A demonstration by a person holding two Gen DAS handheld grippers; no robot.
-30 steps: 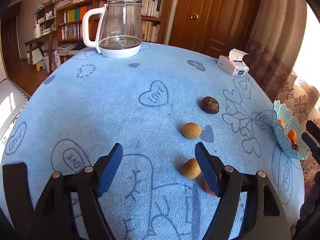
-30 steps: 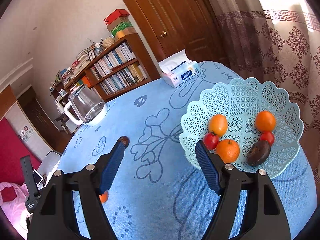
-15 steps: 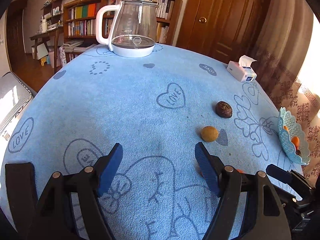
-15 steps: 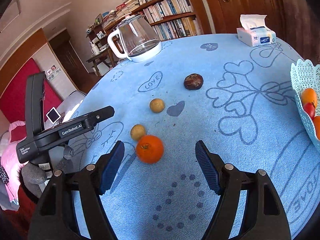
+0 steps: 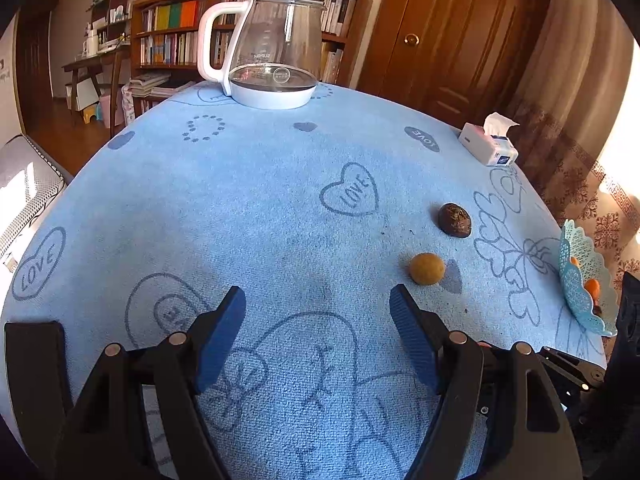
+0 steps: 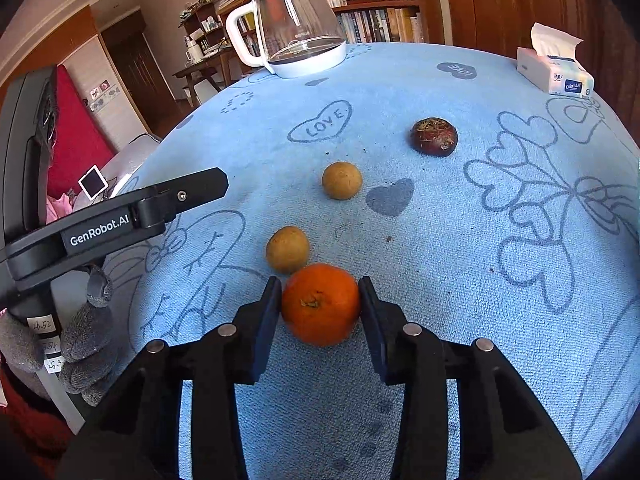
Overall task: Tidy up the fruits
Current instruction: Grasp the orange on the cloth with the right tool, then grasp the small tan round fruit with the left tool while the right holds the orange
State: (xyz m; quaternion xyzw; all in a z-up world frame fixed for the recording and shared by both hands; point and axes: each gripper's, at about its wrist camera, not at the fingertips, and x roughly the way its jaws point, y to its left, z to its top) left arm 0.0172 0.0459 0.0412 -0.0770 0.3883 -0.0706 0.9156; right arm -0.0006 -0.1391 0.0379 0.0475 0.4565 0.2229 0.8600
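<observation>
At the far left of the right wrist view, a grey-gloved hand point(image 6: 86, 344) grips the handle of the left gripper point(image 6: 120, 216), whose black body, marked GenRobot.AI, reaches out over the blue tablecloth point(image 6: 460, 280). Seen from its own camera, the left gripper point(image 5: 318, 332) hangs over the cloth with its blue-padded jaws spread wide and nothing between them. Back on the far edge of the table stands a glass kettle point(image 6: 298, 28) with a white handle and base. Further right, near the middle of the right wrist view, the right gripper point(image 6: 320, 306) has its jaws drawn in against both sides of an orange point(image 6: 321, 304), each pad touching the skin, with the fruit resting on the cloth. Just beyond the orange and touching it or nearly so lies a tan round fruit point(image 6: 287, 249), and a second tan round fruit point(image 6: 342, 180) sits farther back, apart from the first. To the right of that one is a dark brown wrinkled fruit point(image 6: 434, 137), well clear of the others. A tissue box point(image 6: 554, 70) stands at the table's far right edge. In the left wrist view, a pale blue lattice fruit basket point(image 5: 580, 280) sits at the right rim of the table, with orange fruit showing inside it.
</observation>
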